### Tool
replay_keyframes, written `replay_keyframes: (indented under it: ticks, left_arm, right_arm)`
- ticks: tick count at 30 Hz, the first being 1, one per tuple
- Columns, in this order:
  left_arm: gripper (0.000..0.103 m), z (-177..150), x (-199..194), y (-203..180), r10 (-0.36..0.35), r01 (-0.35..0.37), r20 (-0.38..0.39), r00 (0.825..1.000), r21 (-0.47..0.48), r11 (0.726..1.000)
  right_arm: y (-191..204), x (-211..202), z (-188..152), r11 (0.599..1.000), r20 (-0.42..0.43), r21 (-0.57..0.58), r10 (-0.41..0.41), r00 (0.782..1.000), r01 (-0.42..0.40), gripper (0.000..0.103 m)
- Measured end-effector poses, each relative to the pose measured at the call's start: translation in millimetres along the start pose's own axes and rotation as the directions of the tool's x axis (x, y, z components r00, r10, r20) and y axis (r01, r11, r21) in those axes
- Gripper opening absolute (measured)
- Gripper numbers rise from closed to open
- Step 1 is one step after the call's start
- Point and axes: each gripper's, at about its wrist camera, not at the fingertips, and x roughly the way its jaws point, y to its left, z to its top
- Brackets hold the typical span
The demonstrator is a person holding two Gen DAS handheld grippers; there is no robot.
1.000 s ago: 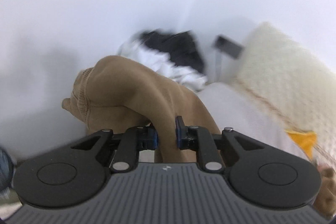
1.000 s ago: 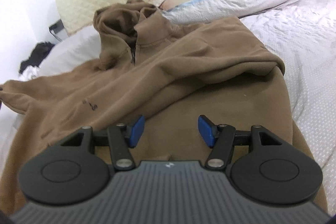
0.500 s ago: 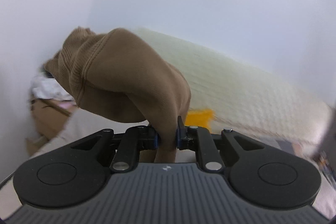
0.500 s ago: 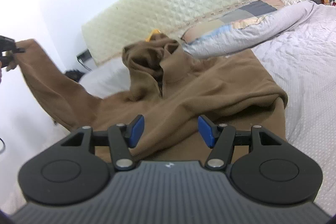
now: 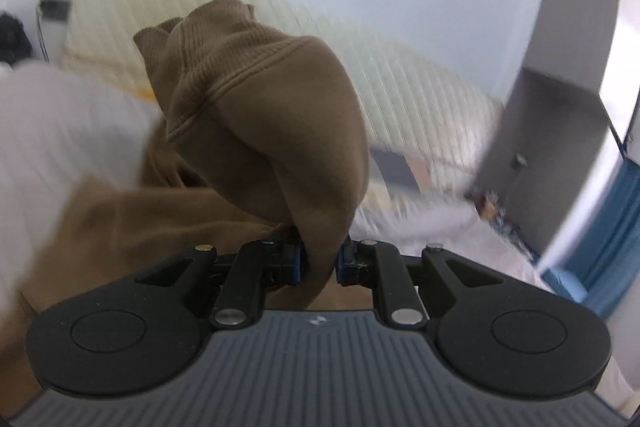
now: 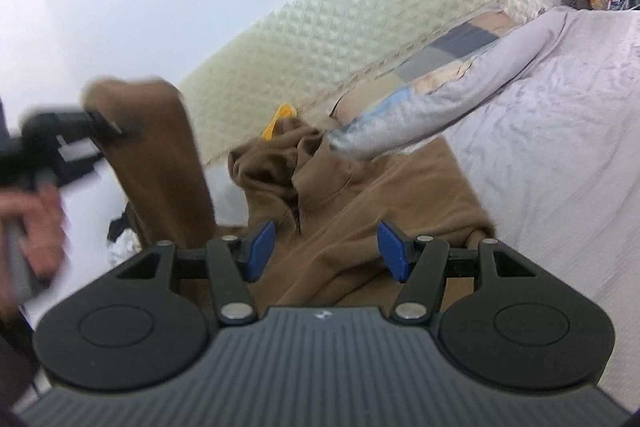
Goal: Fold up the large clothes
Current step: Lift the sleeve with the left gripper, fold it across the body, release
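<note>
While sleeve (image 5: 280,131) hangs lifted, brown hoodie (image 6: 360,195) lies rumpled.

Brown hoodie (image 6: 360,195), cream quilted headboard (image 6: 360,11)

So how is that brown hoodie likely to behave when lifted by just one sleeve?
Probably floppy: the sleeve droops over the left gripper pinching it. Likely fairly heavy, since the fabric looks thick and the hoodie mostly lies on the bed. It seems unlikely to slip, as the cloth bunches between the fingers.
</note>
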Motion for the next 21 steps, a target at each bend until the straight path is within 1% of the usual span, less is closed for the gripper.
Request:
replay_keyframes:
  ticks: [3, 5, 6, 7, 9, 12, 14, 15, 16, 17, 18, 19, 20, 21]
  left_arm:
    - [0.017, -52.2, 27.3, -19.4, -0.012, 0.014, -0.083, 0.996, 0.024, 1.0]
    - [0.018, -94.1, 31.5, -43.0, -0.009, 0.019, -0.141, 0.99, 0.069, 0.997]
    - [0.018, -108.7, 42.7, -45.2, 0.002, 0.016, -0.174, 0.985, 0.101, 0.995]
    - [0.018, -123.8, 41.7, -38.6, 0.014, 0.012, -0.199, 0.98, 0.129, 0.992]
    - [0.018, -149.2, 51.7, -42.7, 0.032, 0.013, -0.228, 0.973, 0.195, 0.981]
    - [0.019, -162.7, 56.5, -38.7, 0.043, 0.016, -0.231, 0.972, 0.246, 0.969]
    - [0.019, -164.5, 58.5, -35.1, 0.03, 0.027, -0.23, 0.973, 0.242, 0.97]
    - [0.019, -162.1, 44.8, -32.2, 0.027, 0.03, -0.231, 0.973, 0.238, 0.971]
    - [0.02, -161.7, 39.8, -35.4, 0.023, 0.033, -0.231, 0.973, 0.235, 0.971]
    - [0.024, -160.5, 39.2, -32.9, 0.014, 0.041, -0.232, 0.973, 0.228, 0.973]
    - [0.034, -160.9, 37.6, -30.1, -0.003, 0.056, -0.24, 0.971, 0.213, 0.976]
    - [0.042, -160.6, 34.7, -29.4, -0.027, 0.077, -0.254, 0.967, 0.189, 0.979]
    - [0.059, -153.5, 33.7, -31.9, -0.058, 0.106, -0.278, 0.959, 0.162, 0.981]
    - [0.07, -153.7, 32.1, -31.0, -0.088, 0.136, -0.305, 0.948, 0.141, 0.981]
  right_arm:
    - [-12.7, -6.7, 8.1, 1.0, 0.033, 0.0, -0.024, 0.999, 0.024, 0.061]
    - [-22.5, -5.7, 10.7, 0.999, 0.035, 0.016, -0.044, 0.998, 0.044, 0.061]
    - [-28.1, -4.3, 11.6, 0.998, 0.032, 0.028, -0.052, 0.998, 0.051, 0.061]
    - [-33.3, -2.8, 12.2, 0.997, 0.029, 0.042, -0.06, 0.998, 0.059, 0.061]
    - [-42.6, 0.2, 13.1, 0.996, 0.02, 0.069, -0.066, 0.998, 0.065, 0.061]
    - [-51.5, 8.8, 11.9, 0.993, 0.009, 0.096, -0.074, 0.997, 0.073, 0.061]
    - [-56.1, 15.5, 11.6, 0.991, 0.002, 0.102, -0.085, 0.996, 0.085, 0.061]
    - [-58.7, 16.9, 11.1, 0.99, -0.001, 0.108, -0.09, 0.996, 0.09, 0.061]
    - [-61.2, 20.0, 10.6, 0.989, -0.007, 0.117, -0.093, 0.996, 0.093, 0.061]
    - [-63.1, 22.0, 9.7, 0.988, -0.013, 0.126, -0.093, 0.996, 0.094, 0.061]
    - [-64.9, 25.0, 9.0, 0.986, -0.02, 0.134, -0.094, 0.995, 0.096, 0.061]
    - [-65.8, 25.1, 8.4, 0.986, -0.022, 0.137, -0.096, 0.995, 0.098, 0.061]
    - [-66.2, 26.4, 7.6, 0.985, -0.024, 0.137, -0.101, 0.995, 0.104, 0.061]
    - [-66.4, 26.5, 6.8, 0.985, -0.025, 0.135, -0.107, 0.994, 0.11, 0.061]
